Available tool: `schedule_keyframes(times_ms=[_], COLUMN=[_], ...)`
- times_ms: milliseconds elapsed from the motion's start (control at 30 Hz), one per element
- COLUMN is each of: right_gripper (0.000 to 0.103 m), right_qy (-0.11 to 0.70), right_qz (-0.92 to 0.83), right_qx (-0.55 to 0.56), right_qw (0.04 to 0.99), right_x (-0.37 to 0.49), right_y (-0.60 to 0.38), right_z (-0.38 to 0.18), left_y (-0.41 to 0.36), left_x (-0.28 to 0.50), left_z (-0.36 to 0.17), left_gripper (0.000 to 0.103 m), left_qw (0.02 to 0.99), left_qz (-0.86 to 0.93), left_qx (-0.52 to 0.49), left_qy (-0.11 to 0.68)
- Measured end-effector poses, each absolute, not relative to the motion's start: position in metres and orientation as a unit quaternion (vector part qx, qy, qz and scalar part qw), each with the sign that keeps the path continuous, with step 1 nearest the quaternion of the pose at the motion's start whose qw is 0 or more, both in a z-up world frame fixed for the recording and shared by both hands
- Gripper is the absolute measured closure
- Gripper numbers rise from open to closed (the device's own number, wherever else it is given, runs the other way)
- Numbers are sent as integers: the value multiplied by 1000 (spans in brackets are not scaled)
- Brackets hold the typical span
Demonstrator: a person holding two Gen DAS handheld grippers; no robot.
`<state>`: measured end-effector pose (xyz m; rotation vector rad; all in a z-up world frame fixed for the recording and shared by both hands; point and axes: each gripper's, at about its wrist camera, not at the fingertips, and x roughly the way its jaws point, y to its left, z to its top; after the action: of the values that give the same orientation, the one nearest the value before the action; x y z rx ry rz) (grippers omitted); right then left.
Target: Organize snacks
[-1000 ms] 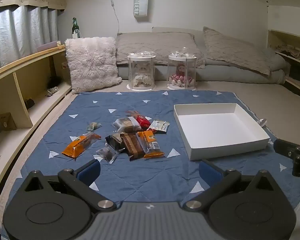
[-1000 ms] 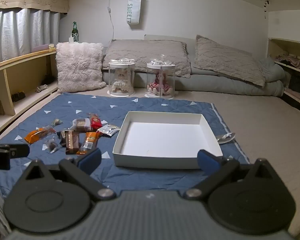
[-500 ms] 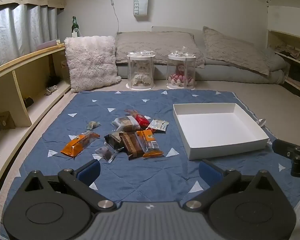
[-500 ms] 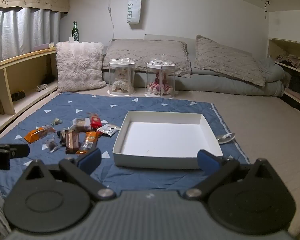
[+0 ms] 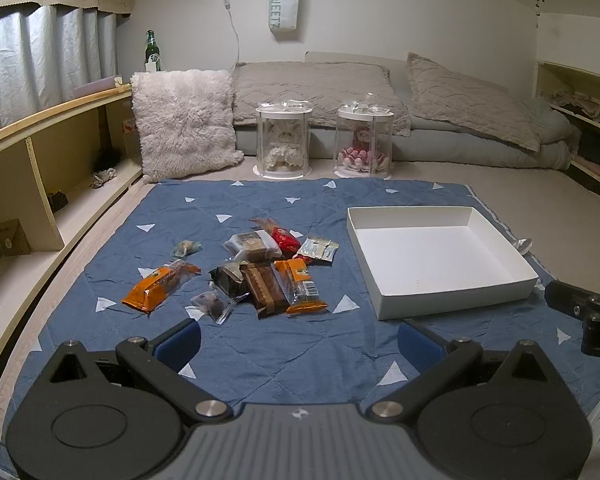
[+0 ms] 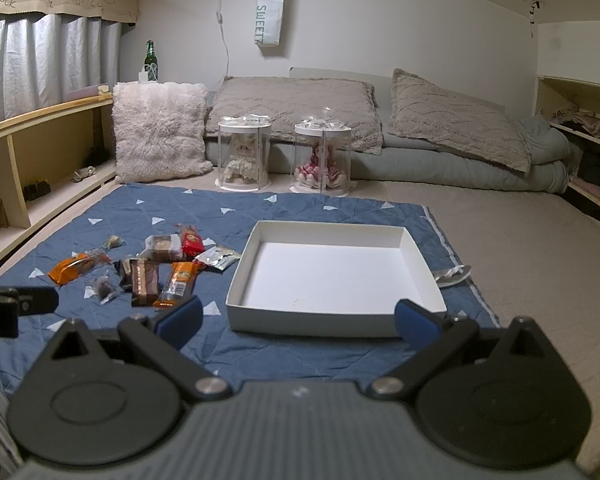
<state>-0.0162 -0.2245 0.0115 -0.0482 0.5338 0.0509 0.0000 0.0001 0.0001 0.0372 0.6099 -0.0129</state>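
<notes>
Partly hidden: spoon (image 6: 452,274) behind white box (image 6: 332,320); both jaws spread, empty.

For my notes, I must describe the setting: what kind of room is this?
Probably a bedroom or sleeping area at home: folded bedding with pillows along the wall, a curtained window, and a blue quilted mat spread on the floor.

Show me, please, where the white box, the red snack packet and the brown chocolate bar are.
white box (image 6: 332,318): right wrist view, on its near outer wall.
red snack packet (image 5: 285,239): left wrist view, middle of the wrapper.
brown chocolate bar (image 5: 267,289): left wrist view, middle of its top face.
</notes>
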Motion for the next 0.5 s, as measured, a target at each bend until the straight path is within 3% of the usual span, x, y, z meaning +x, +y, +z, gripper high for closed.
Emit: schedule_keyframes(times_ms=[500], right_gripper=[0], right_qy=[265], right_qz=[24], right_qx=[-24], right_qw=[964], right_x=[-17], right_y=[-224], right_z=[11], left_y=[0], left_x=[0], left_z=[0], left_gripper=[0], left_qw=[953], left_qz=[-7], left_qx=[17], left_qy=[301])
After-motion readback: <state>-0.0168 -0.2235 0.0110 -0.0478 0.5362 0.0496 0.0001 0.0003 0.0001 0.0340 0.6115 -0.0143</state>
